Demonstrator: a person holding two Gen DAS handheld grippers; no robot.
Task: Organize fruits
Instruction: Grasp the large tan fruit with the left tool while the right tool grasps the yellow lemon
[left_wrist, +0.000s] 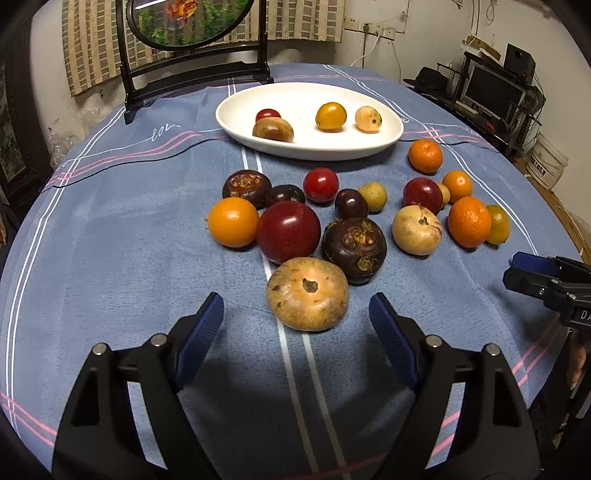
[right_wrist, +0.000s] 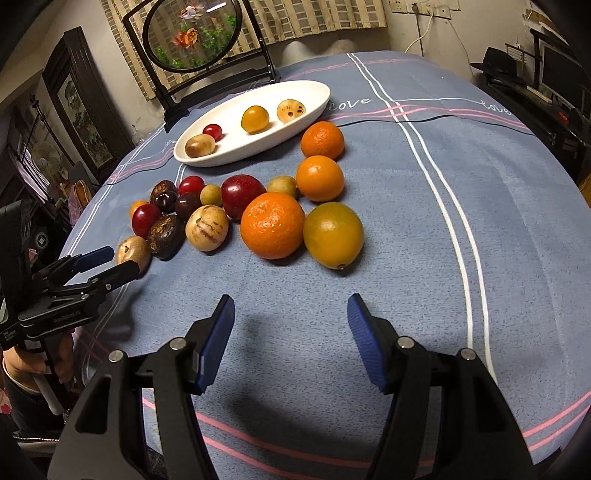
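A tan, flattened fruit (left_wrist: 307, 293) lies on the blue cloth just ahead of my left gripper (left_wrist: 296, 312). That gripper is open, its blue pads apart from the fruit on either side. Behind the fruit lie several loose fruits, among them a dark red one (left_wrist: 288, 232) and a dark purple one (left_wrist: 354, 249). A white oval plate (left_wrist: 384, 138) at the back holds several small fruits. My right gripper (right_wrist: 291, 308) is open and empty over bare cloth, short of a large orange (right_wrist: 272, 225) and a yellow-green citrus (right_wrist: 333, 234).
A dark stand with a round fish picture (right_wrist: 192, 35) rises behind the plate (right_wrist: 317, 92). The left gripper (right_wrist: 107, 264) shows at the left edge of the right wrist view, a hand below it. Shelves with a monitor (left_wrist: 495, 92) stand beyond the table's right edge.
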